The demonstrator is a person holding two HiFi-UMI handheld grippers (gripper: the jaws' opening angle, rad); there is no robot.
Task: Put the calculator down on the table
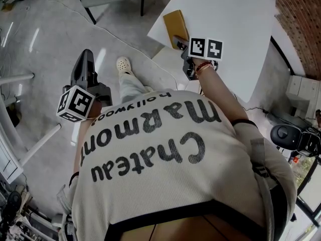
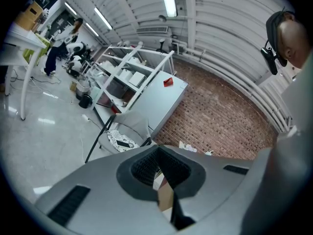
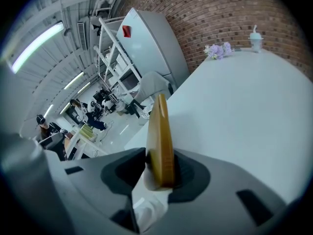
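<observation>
- Calculator (image 1: pixel 175 25): over the near corner of the white surface (image 1: pixel 235 29), seen edge-on between the jaws in the right gripper view.
- Right hand-held gripper (image 1: pixel 181 42): closed on the calculator's near end, and the pads look to touch both faces. It is angled down toward the surface.
- Can't tell whether the far end already rests on the surface or sits just above it. Confirm contact before letting go.
- Judgement: this is the release step. Lower until the body lies flat, then part the jaws just enough to clear both faces.
- It's close to the corner edge. Set it further in if any part overhangs, otherwise it could tip off.
- Pull back along the jaw line, no sideways drag, so the pads don't slide it.
- Left hand-held gripper (image 1: pixel 84 64): jaws drawn together, holding nothing, out over the floor and well apart from the surface. Leave it there.
</observation>
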